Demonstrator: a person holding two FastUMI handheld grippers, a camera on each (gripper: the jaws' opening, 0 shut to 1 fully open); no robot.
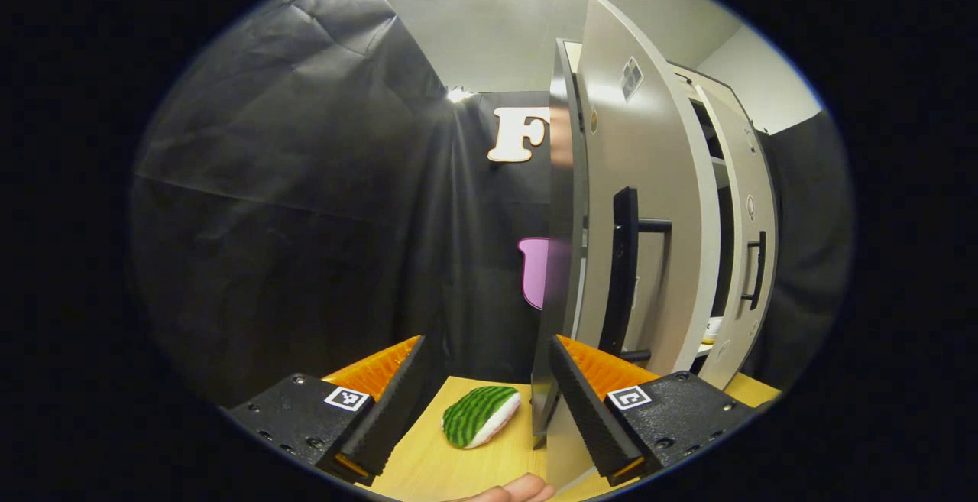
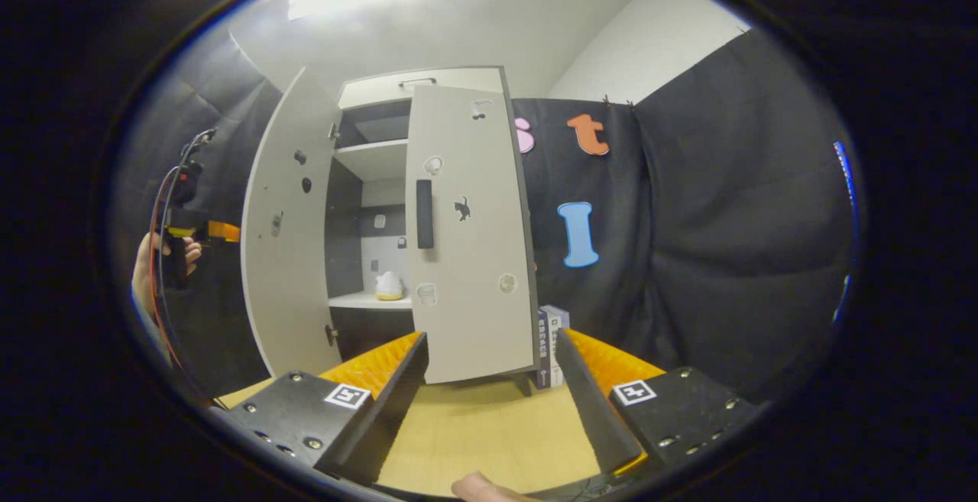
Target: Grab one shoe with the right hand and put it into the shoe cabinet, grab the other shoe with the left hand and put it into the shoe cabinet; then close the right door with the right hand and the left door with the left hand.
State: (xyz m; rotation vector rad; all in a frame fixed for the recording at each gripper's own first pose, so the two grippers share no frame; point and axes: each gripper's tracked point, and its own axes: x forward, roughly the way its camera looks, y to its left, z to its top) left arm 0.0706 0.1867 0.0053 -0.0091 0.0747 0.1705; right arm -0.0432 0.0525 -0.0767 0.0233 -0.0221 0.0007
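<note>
Both claws are spread and grip nothing. The left claw (image 1: 485,403) hovers low over the wooden tabletop (image 1: 428,471), right beside the outer edge of the cabinet's left door (image 1: 649,204); that edge stands just at the claw's right finger, not between the two. The right claw (image 2: 489,395) hangs in front of the shoe cabinet (image 2: 382,97), facing the right door (image 2: 474,288), whose black handle (image 2: 425,214) is well above the fingers.

Doors: both are ajar. In the right gripper view the left door is swung wide and the right door stands partly out from the carcass — the shelves show in the gap between them.

Shoes: one green-striped, white-soled shoe (image 1: 481,416) lies on the tabletop near the left claw, between its fingers in the view but not touched. On the lower shelf inside the cabinet sits a small pale item (image 2: 389,286); it may be the other shoe, too small to tell.

Judgement on progress: if that shelf item is the first shoe, the right-hand placing is done. Left — the striped shoe, not yet picked up, then both doors. Roughly a quarter along at best.

A few boxes (image 2: 552,345) stand on the tabletop right of the cabinet.
</note>
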